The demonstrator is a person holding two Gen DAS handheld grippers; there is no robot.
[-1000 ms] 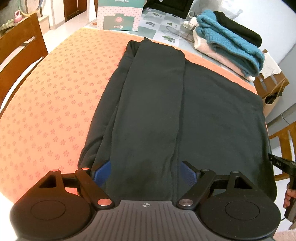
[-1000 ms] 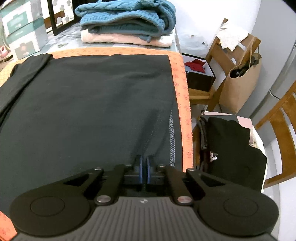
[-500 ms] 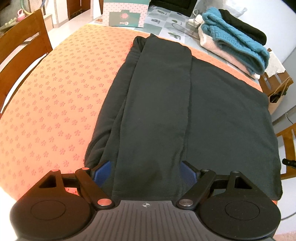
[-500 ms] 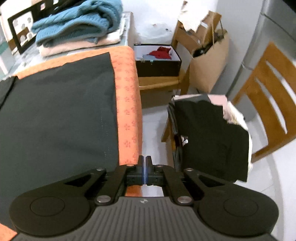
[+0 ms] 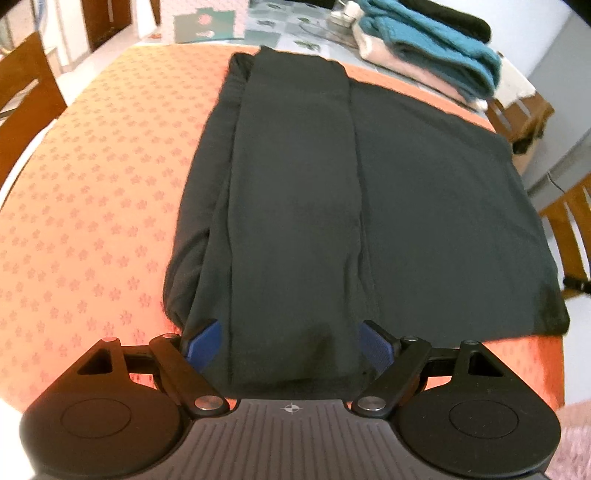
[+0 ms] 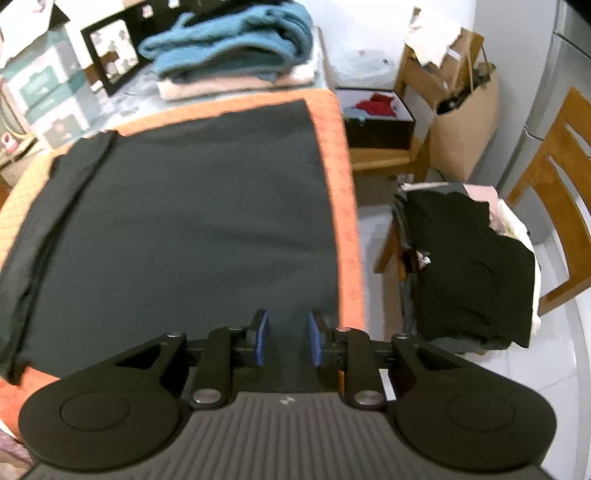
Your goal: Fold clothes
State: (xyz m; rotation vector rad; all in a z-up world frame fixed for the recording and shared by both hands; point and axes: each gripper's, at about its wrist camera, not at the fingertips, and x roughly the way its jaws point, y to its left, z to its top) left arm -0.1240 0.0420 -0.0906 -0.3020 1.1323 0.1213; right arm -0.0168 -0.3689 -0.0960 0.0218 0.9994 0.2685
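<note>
Right claw (image 6: 284, 341) swung back over black garment (image 6: 192, 221), opening, empty, blurred; left claw (image 5: 291, 345) wide, hem hidden.

You have wooden chairs (image 6: 554, 192) around the table's orange floral cloth (image 5: 92, 192), a pale tiled floor (image 6: 373, 229), white walls (image 6: 362, 33), and a brown paper bag (image 6: 465, 125).

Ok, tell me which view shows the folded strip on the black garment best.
The left wrist view: the folded strip runs whole down the frame's middle, both long edges visible. The right wrist view shows only its blurred far end at the left.
</note>
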